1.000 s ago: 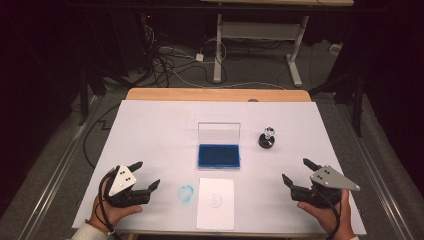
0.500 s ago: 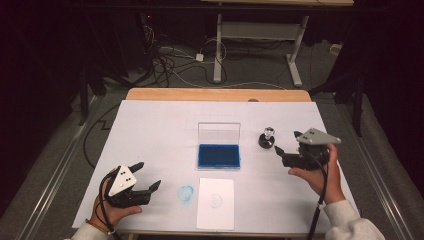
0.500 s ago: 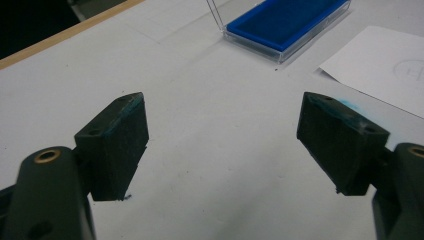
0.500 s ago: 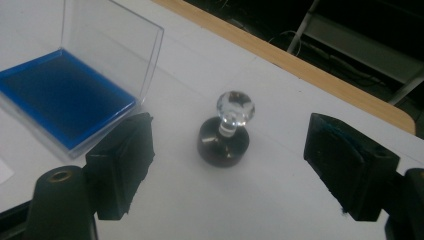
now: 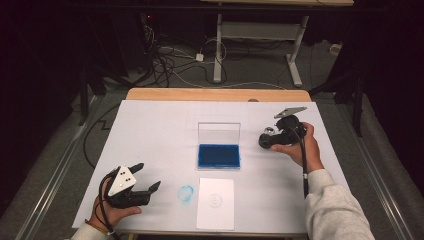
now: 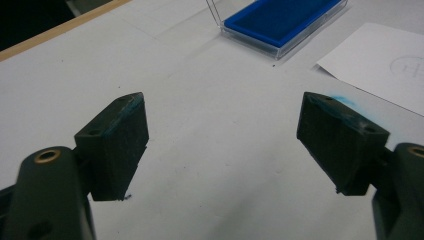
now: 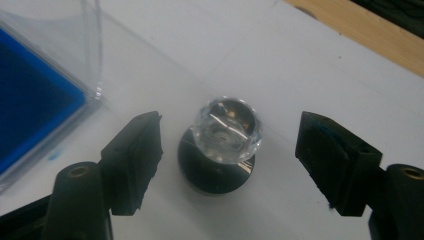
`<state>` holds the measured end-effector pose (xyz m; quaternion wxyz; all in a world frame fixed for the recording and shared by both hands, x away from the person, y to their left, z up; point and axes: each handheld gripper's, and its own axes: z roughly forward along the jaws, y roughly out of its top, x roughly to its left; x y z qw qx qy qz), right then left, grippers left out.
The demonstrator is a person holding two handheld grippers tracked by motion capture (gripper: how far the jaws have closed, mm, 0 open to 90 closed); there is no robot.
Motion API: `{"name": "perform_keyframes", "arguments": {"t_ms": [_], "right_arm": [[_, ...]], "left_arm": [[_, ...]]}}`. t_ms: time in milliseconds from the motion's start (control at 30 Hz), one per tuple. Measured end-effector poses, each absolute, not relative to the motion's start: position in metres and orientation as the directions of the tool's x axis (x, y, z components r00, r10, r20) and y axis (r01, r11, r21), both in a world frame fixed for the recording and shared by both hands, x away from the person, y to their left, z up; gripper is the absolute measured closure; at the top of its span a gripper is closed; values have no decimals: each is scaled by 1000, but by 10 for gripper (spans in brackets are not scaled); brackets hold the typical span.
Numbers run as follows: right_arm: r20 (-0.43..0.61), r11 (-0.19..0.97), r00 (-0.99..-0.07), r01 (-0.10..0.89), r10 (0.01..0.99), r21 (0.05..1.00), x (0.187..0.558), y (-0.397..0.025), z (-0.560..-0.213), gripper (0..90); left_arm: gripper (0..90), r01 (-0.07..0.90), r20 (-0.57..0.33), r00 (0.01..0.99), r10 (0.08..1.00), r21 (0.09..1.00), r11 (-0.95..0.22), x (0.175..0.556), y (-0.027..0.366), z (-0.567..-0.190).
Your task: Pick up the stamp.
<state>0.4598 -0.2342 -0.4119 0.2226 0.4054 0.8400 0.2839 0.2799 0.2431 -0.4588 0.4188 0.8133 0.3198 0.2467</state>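
Going left to right: the left gripper (image 5: 145, 180) is parked near the front left corner of the table (image 5: 150, 125), jaws spread wide with nothing between them, probably just kept out of the way for now. Some blue ink can be seen on 1 of its pads in the left gripper view, which fits the blue smudge (image 5: 186, 193) printed on the table cover just beside it. Next to the smudge, a sheet of paper (image 5: 216, 202) is laid flat near the front edge, with 1 faint round print on it, likely so it sits within easy reach for stamping. Behind the paper, the ink pad (image 5: 218, 155) is left with its clear lid propped upright, so the blue surface stays reachable.

Then the stamp (image 7: 220, 147): a black base with a clear faceted knob, standing upright just to the right of the ink pad. The right gripper (image 7: 227, 150) is lowered around it, 1 jaw on each side, both apart from the knob and nothing clamped yet. It looks lined up for a pinch on the knob.
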Motion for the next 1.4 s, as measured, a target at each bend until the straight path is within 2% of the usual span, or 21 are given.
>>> {"name": "perform_keyframes", "arguments": {"t_ms": [67, 133, 200, 433, 667, 1067, 1233, 1333, 1400], "right_arm": [[-127, 507, -575, 571, 808, 646, 465, -235, -419, 321], [-118, 499, -570, 578, 813, 646, 467, -235, -421, 317], [-81, 470, -571, 577, 817, 668, 469, -236, -423, 375], [-97, 481, -581, 554, 808, 680, 470, -230, -424, 490], [-110, 485, -572, 559, 813, 672, 470, -230, -424, 558], [-119, 482, -563, 556, 818, 677, 467, -230, -423, 566], [-112, 454, -552, 534, 826, 713, 458, -231, -417, 566], [-146, 453, -544, 489, 826, 746, 445, -231, -411, 566], [-123, 430, -548, 477, 827, 767, 439, -232, -411, 566]], "left_arm": [[202, 317, 131, 673, 728, 838, -444, 280, 244, -459], [202, 317, 131, 673, 728, 838, -444, 280, 244, -459], [202, 317, 133, 677, 724, 835, -449, 280, 244, -460], [202, 319, 130, 678, 723, 835, -449, 281, 243, -461], [202, 322, 131, 683, 719, 829, -457, 282, 243, -461], [205, 324, 133, 685, 716, 825, -463, 282, 243, -462], [205, 323, 134, 684, 717, 825, -463, 281, 243, -462], [205, 324, 134, 683, 718, 825, -462, 281, 243, -462], [205, 325, 134, 684, 717, 824, -464, 281, 243, -463]]}}
